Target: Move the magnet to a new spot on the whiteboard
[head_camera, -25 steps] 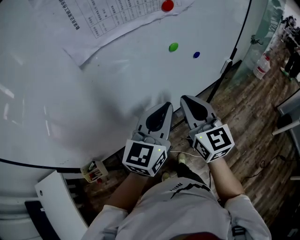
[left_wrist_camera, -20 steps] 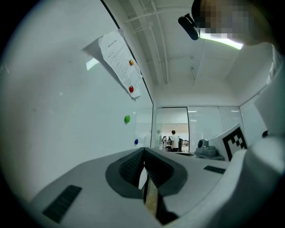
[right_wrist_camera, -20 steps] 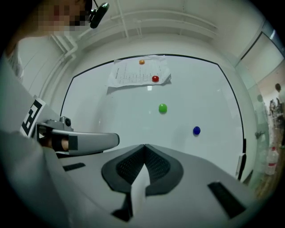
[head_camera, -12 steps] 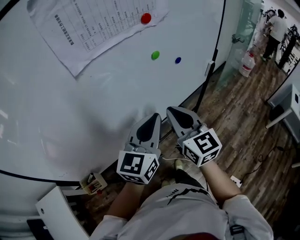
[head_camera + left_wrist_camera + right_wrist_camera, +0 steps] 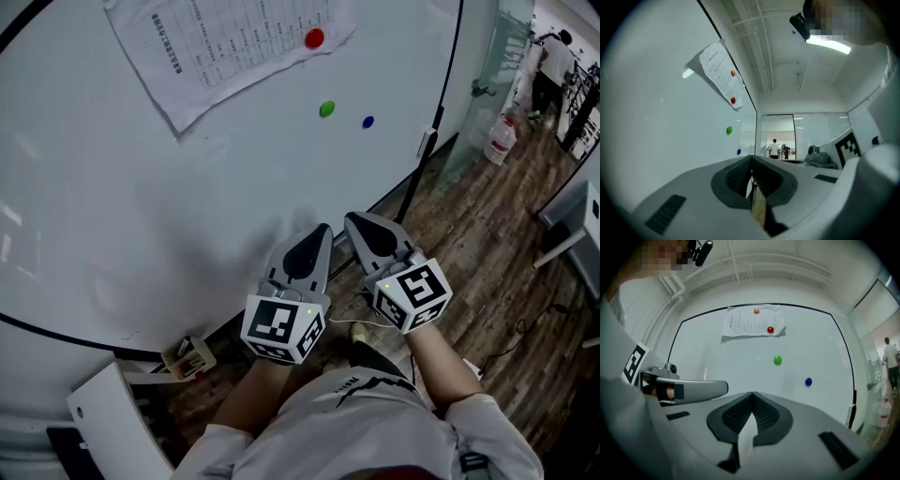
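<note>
On the whiteboard (image 5: 141,206) sit a green magnet (image 5: 326,109), a blue magnet (image 5: 367,122) and a red magnet (image 5: 314,38) that pins a printed sheet (image 5: 234,42). An orange magnet (image 5: 756,311) holds the sheet's top in the right gripper view. My left gripper (image 5: 319,232) and right gripper (image 5: 353,220) hang side by side below the board's lower edge, well short of the magnets. Both are shut with nothing between the jaws. The green magnet (image 5: 777,360) and blue magnet (image 5: 808,381) lie ahead of the right gripper (image 5: 752,394). In the left gripper view the left gripper (image 5: 752,158) points along the board.
The board's black frame leg (image 5: 417,173) stands just right of the grippers on a wooden floor (image 5: 497,253). A small box (image 5: 187,356) and a white cabinet (image 5: 103,422) sit at lower left. A person (image 5: 546,70) and a water bottle (image 5: 500,141) are at far right.
The view has shifted, so the board and magnets sit differently in the picture. Both grippers stay shut, side by side below the board.
</note>
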Demonstrator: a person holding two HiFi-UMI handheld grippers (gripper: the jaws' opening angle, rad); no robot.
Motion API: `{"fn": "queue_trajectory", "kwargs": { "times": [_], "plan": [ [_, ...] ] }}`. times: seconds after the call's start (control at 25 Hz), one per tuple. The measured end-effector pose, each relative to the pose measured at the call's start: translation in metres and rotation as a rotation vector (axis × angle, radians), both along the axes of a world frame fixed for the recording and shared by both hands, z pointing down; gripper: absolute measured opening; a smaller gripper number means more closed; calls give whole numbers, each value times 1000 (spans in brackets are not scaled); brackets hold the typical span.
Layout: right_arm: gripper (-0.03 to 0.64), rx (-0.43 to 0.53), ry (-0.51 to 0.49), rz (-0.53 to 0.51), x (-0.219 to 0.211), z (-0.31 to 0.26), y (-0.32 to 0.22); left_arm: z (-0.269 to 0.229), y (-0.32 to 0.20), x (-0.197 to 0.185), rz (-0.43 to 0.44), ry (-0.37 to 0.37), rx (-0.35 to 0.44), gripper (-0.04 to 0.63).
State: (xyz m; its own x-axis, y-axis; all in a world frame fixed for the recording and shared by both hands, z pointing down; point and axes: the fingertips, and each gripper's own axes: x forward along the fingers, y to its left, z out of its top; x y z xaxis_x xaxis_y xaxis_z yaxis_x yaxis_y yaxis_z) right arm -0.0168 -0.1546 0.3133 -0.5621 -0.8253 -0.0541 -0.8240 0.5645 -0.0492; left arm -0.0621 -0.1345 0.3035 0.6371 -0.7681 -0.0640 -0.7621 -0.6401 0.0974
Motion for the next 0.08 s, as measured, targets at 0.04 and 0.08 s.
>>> {"fn": "queue_trajectory", "kwargs": {
  "times": [0.04, 0.08],
  "plan": [
    [14, 1, 1, -1, -1, -1, 1, -1, 1, -1, -1, 0, 2, 12],
    [14, 3, 3, -2, -2, -2, 2, -2, 2, -2, -1, 0, 5, 12]
  ]
}}
